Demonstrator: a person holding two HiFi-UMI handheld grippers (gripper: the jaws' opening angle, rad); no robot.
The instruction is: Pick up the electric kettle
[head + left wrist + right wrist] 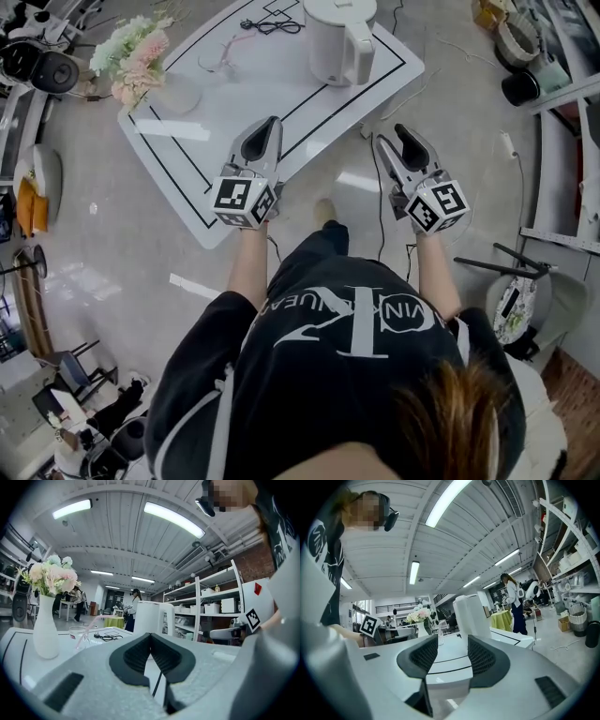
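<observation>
Fingers [136,656] of the left gripper [273,124] are pressed together at their tips, with nothing between them. The right gripper [392,136] has its fingers [482,656] standing well apart, a clear gap between the dark ribbed pads, and it too holds nothing. Both grippers are held level, side by side, by a person in a dark printed top, and point forward over the near edge of a white bench [244,103] marked with black lines. Farther along, toward the far right part of the bench, stands the white electric kettle [337,42], upright, lid on, well apart from both grippers. Its handle [361,56] faces the near right, roughly toward the right gripper. Off to the far left sit a white vase [46,630] of pale pink and white flowers and a clear glass [78,637] with a pink straw, well apart from the kettle. The approach looks unfinished and no grasp has begun. Judging from this, the main risk is a poor hold: the kettle's body looks smooth and wide, so fingers closing on it rather than on the handle could slip or tip it. A forward nudge before the fingers close might also slide it toward the bench's far edge. The closed left gripper cannot steady it unless it opens.
</observation>
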